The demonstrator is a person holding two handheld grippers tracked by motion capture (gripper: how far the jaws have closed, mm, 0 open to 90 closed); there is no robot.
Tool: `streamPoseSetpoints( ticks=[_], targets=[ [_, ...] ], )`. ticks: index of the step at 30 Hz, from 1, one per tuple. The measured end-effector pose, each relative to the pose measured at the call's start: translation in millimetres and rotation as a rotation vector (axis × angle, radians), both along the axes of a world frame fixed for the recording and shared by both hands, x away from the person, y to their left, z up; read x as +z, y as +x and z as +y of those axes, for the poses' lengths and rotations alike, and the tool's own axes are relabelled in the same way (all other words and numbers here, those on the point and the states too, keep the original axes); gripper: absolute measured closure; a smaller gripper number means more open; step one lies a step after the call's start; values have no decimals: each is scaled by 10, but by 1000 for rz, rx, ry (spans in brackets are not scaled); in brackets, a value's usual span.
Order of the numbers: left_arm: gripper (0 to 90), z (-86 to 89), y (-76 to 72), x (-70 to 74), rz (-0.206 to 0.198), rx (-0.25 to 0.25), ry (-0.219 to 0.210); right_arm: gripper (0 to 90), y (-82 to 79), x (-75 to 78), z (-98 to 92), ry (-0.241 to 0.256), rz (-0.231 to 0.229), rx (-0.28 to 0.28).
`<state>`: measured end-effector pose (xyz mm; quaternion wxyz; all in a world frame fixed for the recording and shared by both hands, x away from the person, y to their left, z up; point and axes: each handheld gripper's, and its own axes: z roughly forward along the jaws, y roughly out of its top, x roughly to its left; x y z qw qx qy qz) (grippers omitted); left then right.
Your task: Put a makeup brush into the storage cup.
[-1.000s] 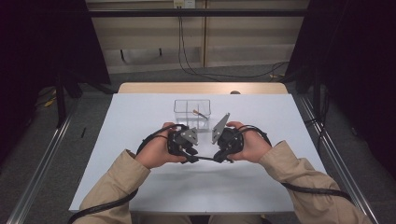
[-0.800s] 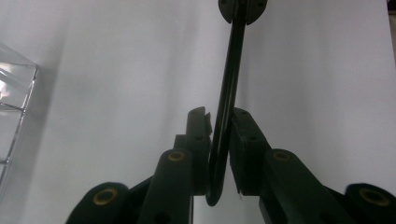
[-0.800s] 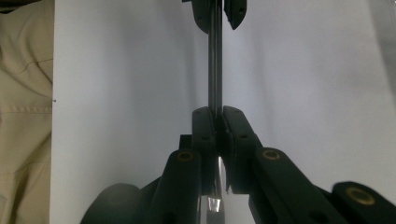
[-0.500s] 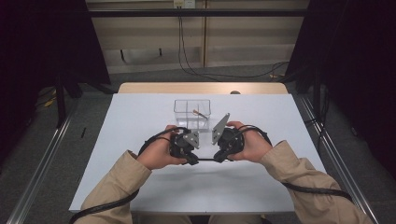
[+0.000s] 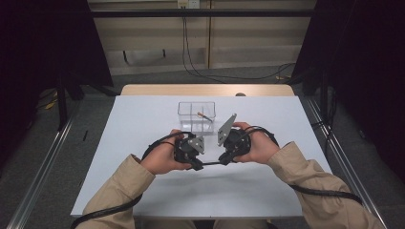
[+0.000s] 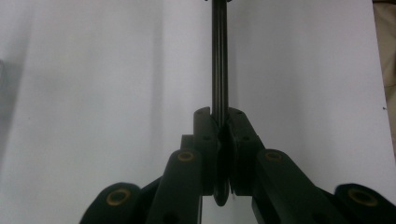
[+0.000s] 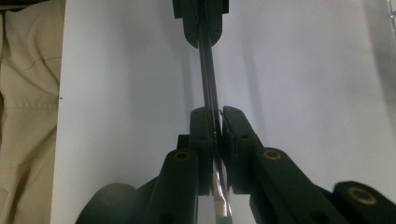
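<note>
Between both tools (image 5: 210, 160), thin dark rod (image 6: 219, 60), ends hidden by jaws

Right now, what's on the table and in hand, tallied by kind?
Tongs: 2, the left tongs and the right tongs, each shut on one end of the rod
Thin dark rod: 1
Clear divided box: 1
Small orange piece inside the box: 1
Total: 5

no readable text, labels or numbers
</note>
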<state>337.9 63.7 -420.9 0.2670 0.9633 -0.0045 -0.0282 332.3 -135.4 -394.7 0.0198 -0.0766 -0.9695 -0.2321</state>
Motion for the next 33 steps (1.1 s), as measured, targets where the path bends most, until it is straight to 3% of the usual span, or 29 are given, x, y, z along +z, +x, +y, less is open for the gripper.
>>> streamPoseSetpoints(
  ticks=[8,13,18,33],
  targets=[
    [843,12,20,20,2,11,-15,571,33,3,-56,100,-7,-49],
    [842,36,34,36,3,23,-23,319,72,-2,-120,187,-4,-113],
    [842,58,42,34,5,39,-40,198,93,1,-167,235,-21,-147],
    [841,158,56,38,22,80,-103,151,109,-67,-377,511,-15,-304]
  ],
)
